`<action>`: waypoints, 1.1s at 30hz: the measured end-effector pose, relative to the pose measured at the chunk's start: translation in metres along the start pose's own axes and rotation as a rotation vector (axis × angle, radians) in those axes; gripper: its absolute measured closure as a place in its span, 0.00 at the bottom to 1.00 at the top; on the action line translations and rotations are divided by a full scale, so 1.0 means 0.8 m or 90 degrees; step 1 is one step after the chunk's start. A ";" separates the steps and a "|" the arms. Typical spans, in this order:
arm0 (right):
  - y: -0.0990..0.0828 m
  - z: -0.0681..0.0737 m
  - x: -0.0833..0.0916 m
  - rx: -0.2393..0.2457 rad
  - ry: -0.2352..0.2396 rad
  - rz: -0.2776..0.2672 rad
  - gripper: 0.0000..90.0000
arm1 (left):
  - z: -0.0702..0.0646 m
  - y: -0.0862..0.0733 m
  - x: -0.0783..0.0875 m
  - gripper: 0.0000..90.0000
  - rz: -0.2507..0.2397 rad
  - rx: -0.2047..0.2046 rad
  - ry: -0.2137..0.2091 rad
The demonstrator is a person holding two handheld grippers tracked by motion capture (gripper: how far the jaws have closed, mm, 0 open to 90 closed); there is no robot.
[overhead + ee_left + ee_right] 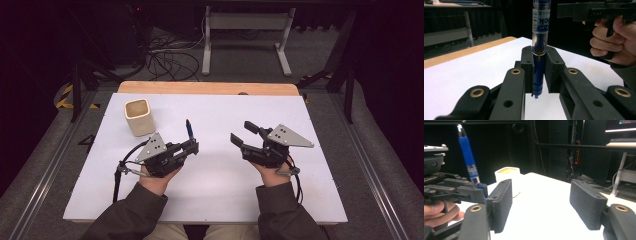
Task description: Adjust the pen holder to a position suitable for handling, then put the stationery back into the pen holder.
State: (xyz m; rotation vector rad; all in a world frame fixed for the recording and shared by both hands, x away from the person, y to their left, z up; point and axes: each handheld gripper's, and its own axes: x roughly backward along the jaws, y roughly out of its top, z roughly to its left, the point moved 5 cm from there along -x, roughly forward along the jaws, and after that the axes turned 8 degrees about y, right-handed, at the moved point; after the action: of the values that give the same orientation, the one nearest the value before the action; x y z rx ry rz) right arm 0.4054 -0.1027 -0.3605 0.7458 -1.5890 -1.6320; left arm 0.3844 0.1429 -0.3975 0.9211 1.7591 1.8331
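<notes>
**Pen upright in left hand-held gripper, cup up-left of it**

I have the blue pen (539, 47) clamped in my left hand-held gripper (189, 146), jaws closed tight on the lower barrel. The pen's long axis stands near vertical, tip pointing down at the table (220, 190) just below the jaws, cap end up; in the right gripper view it leans slightly.

My right hand-held gripper (541, 203) is empty, jaws spread wide with nothing between them. It sits right of the pen, apart from it, on the side away from the cup.

Landmark is the beige cup (138, 116): it stands upright, mouth open upward, on the far-left part of the table. The pen is to the cup's right and nearer me, close but not touching. My left hand is clearly the nearer one to the cup; the right is well apart from it.

My judgement: the next move turns on carrying the pen up-left until it hangs over the cup's mouth, keeping it vertical so it goes in tip first.
</notes>
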 end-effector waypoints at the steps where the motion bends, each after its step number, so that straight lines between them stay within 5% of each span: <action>1: -0.001 -0.002 0.002 0.000 -0.003 0.000 0.37 | 0.001 0.001 0.000 0.88 -0.001 -0.003 0.001; 10: -0.004 -0.020 0.021 -0.005 -0.033 0.005 0.28 | 0.003 0.007 0.006 0.88 -0.005 -0.018 0.012; 33: -0.001 -0.033 0.044 -0.007 -0.052 0.000 0.28 | 0.034 0.026 0.025 0.88 -0.032 -0.014 0.052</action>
State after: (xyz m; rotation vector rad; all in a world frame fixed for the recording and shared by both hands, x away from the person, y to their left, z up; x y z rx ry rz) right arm 0.4071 -0.1469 -0.3600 0.6814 -1.6361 -1.6890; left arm 0.3930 0.1736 -0.3742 0.7963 1.7909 1.8780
